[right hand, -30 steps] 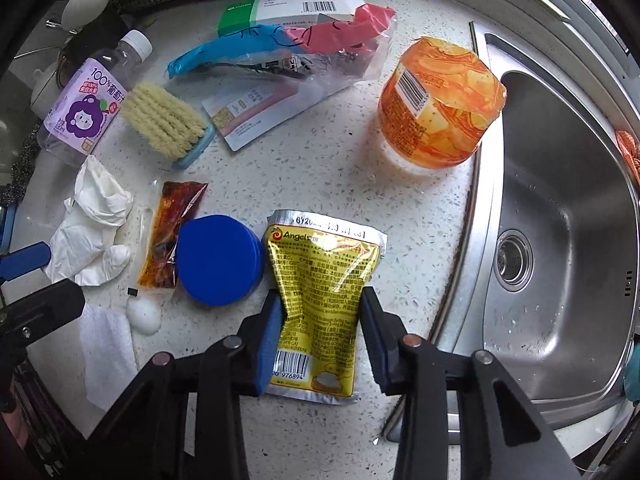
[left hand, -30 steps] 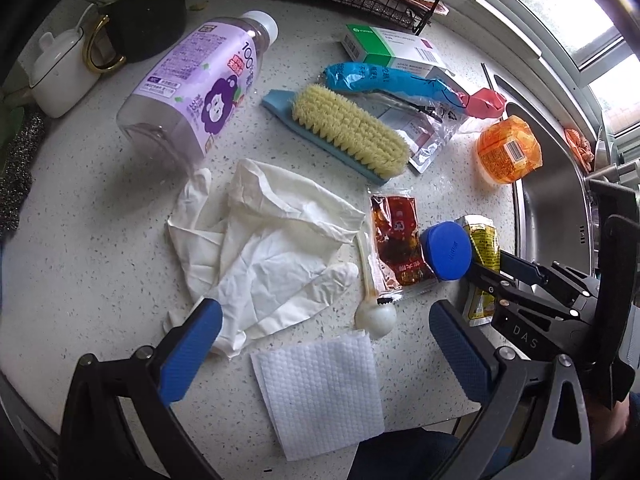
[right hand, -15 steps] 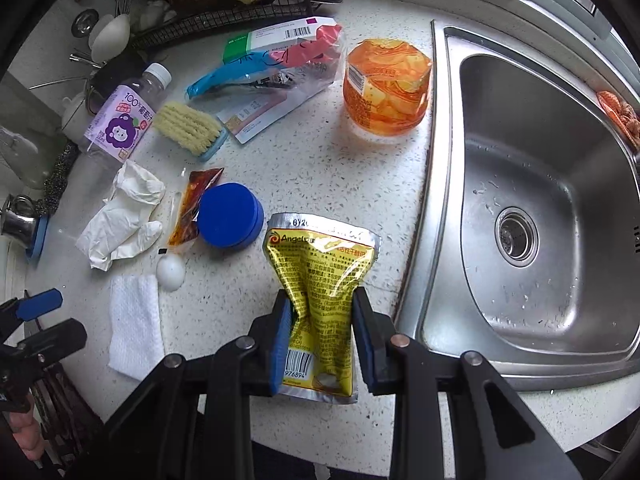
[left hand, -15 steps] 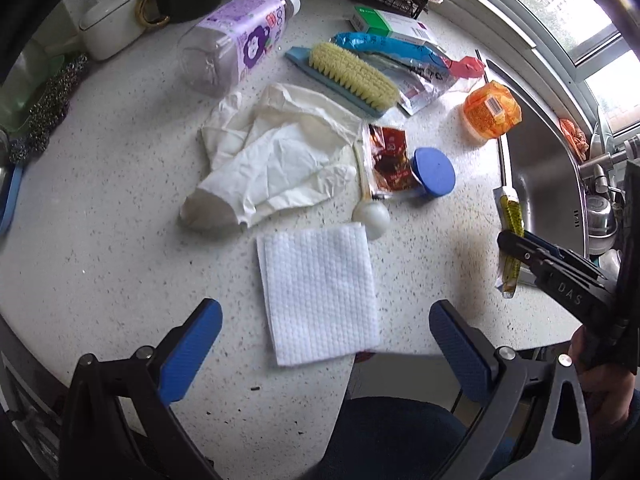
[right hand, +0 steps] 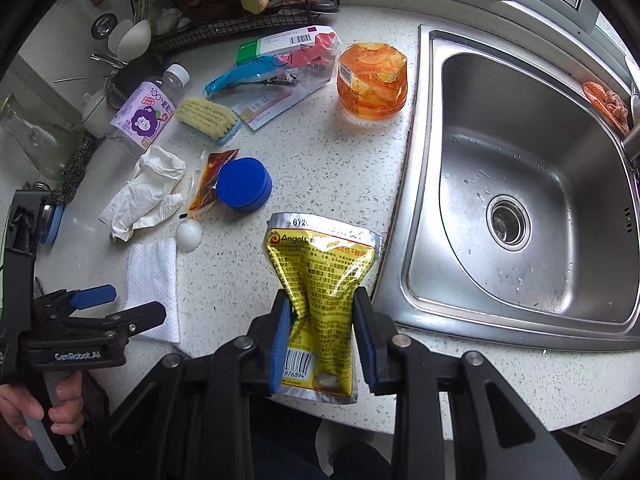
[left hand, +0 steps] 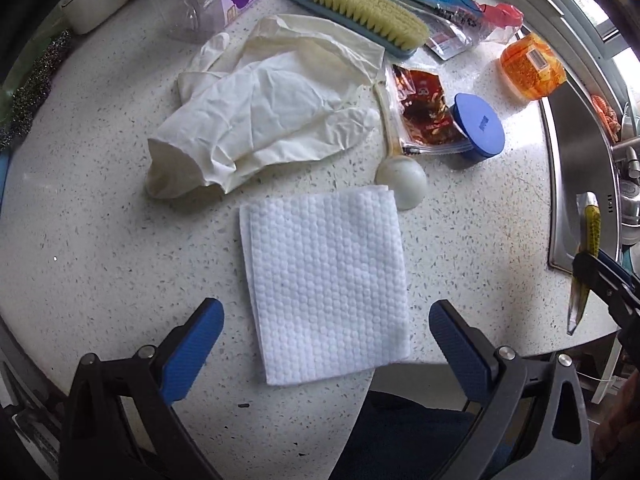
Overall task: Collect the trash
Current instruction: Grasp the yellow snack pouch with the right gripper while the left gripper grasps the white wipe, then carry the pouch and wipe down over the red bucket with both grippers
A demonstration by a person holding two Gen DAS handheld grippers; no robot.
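My right gripper (right hand: 322,318) is shut on a yellow and silver pouch (right hand: 320,264) and holds it above the counter's front edge, beside the sink; the pouch shows edge-on in the left wrist view (left hand: 588,248). My left gripper (left hand: 326,322) is open over a folded white paper towel (left hand: 326,288) at the counter's front edge; the towel also shows in the right wrist view (right hand: 154,280). Beyond it lie crumpled white gloves (left hand: 264,112), a white plastic spoon (left hand: 402,182), a red sauce packet (left hand: 424,108) and a blue lid (left hand: 478,126).
A steel sink (right hand: 520,184) lies to the right. An orange wrapped tub (right hand: 372,80), a scrubbing brush (left hand: 368,16), a purple-labelled bottle (right hand: 146,114), a blue and red bag (right hand: 276,68) and a green and white box (right hand: 280,44) lie farther back. A wire rack (right hand: 240,12) stands behind.
My right gripper has lifted the pouch off the counter and drawn it back toward the front edge. My left gripper has pulled back from the gloves to over the paper towel.
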